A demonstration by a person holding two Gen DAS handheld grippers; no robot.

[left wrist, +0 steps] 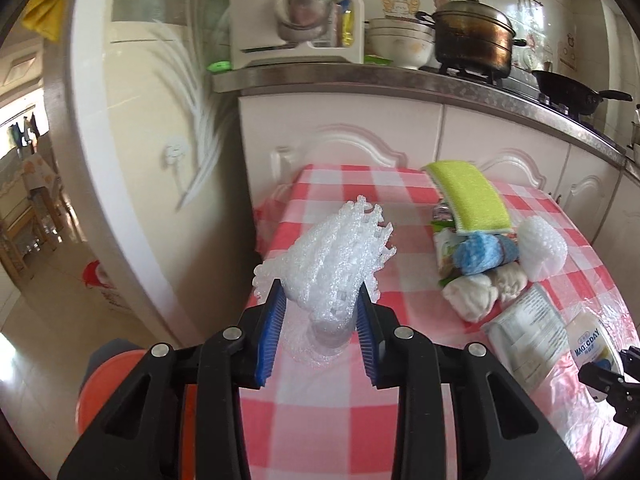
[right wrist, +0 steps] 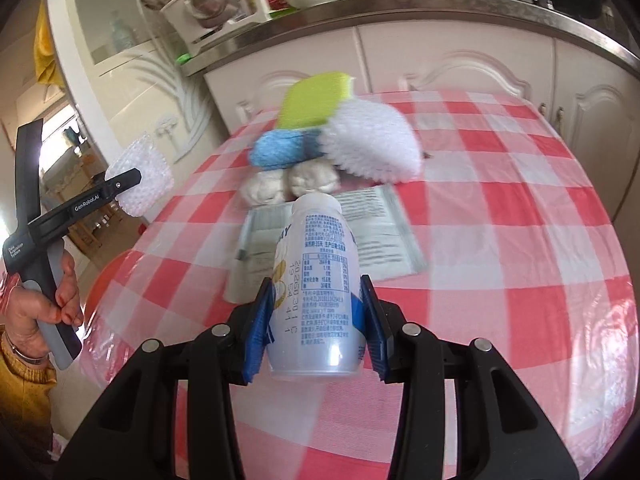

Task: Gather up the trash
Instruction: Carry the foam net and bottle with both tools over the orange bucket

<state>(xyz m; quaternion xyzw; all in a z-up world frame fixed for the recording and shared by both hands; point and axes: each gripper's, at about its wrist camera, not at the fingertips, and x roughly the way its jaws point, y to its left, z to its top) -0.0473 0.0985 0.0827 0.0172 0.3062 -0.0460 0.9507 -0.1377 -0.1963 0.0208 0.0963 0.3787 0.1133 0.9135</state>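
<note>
- While the left gripper [left wrist: 320, 312] is clamping its blue pads [left wrist: 269, 340] onto a white foam net sleeve [left wrist: 336, 256], the sleeve is fanning out forward and upward beyond the fingertips, clear of the checked tablecloth [left wrist: 320, 412].
- The right gripper [right wrist: 318, 332] is gripping a white plastic bottle [right wrist: 316, 280] between its pads; the bottle is lying along the fingers with its neck pointing forward and its base nearest the camera.
- Ahead of the right gripper, a printed flat packet [right wrist: 372, 232] is lying on the cloth directly beyond the bottle neck.
- Further ahead, a cluster is sitting together: two pale crumpled wads [right wrist: 288, 186], a blue wad [right wrist: 280, 148], a second white foam net [right wrist: 372, 144] and a green sponge [right wrist: 316, 100].
- To the left of the right gripper, a hand [right wrist: 44, 304] is holding the left tool's handle.
- Below and left of the left gripper, an orange bin [left wrist: 104, 384] is showing beside the table edge.
</note>
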